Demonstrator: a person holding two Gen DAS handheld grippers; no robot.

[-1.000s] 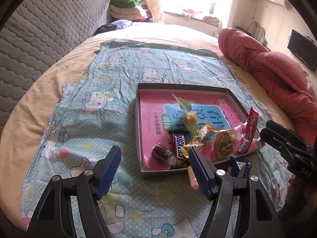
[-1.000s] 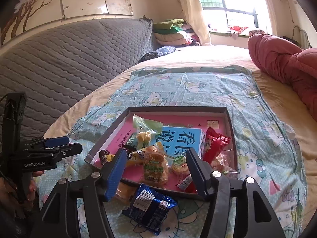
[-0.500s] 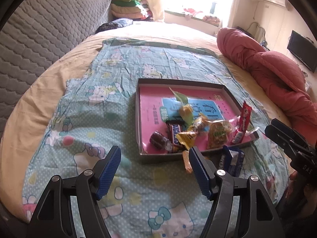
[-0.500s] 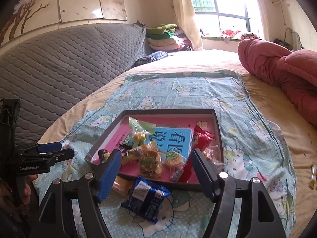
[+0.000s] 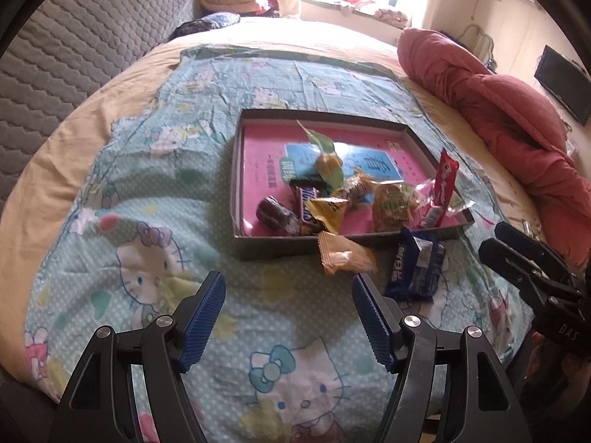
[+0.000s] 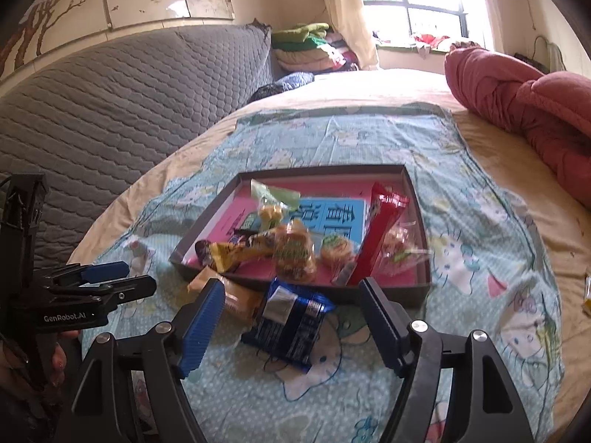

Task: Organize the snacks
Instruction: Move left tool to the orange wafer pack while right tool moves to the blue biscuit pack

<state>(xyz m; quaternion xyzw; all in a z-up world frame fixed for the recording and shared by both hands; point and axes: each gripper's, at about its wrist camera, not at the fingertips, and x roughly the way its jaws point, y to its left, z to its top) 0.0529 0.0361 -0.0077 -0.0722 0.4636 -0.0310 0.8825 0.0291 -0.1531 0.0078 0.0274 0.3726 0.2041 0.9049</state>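
Nearest the viewer, the left gripper stands spread with nothing between its pads, hovering above the patterned sheet. The right gripper is likewise spread and empty; a second ago its jaws were narrower, so it has widened and let go of nothing visible.

Just beyond the right gripper lies the blue packet, flat on the sheet outside the tray. Beside it, to the left, the orange packet rests with its far end touching the tray's near wall. Both remain unsorted.

Farther on, the tray holds the rest of the snacks: a Snickers bar, a dark wrapped sweet, a red stick pack leaning on the right rim, and several yellow and green wrapped items bunched at the near side.

Compared with a second ago, both grippers have drawn back from the tray, which now sits farther off in each view. Judgement: the two loose packets are next in line.
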